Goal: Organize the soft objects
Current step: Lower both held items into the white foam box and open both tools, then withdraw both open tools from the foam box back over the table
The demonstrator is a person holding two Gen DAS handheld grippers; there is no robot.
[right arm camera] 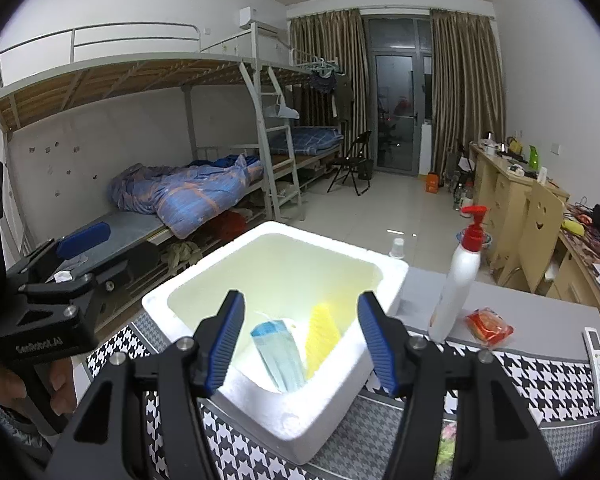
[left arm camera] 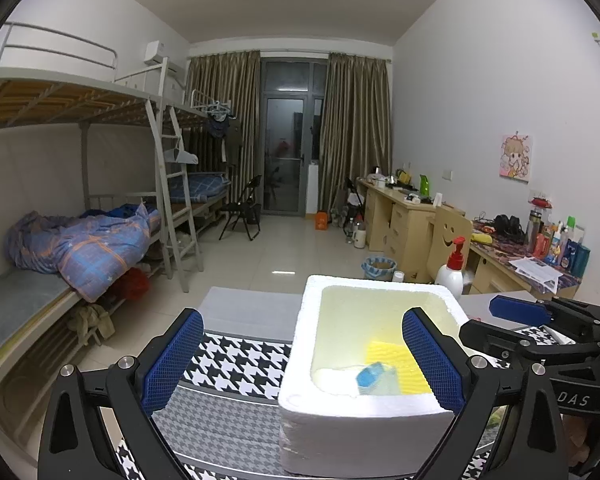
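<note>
Right wrist view: right gripper (right arm camera: 302, 338) fingers apart above white foam box (right arm camera: 260, 412); pale-blue face mask (right arm camera: 278, 354) lies below between them, apparently released. Left gripper (left arm camera: 302, 364) fingers likewise apart, empty.

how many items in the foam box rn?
2. A blue face mask lies against the near wall of the foam box, and a yellow sponge leans just right of it. The near wall may hide something low.
</note>
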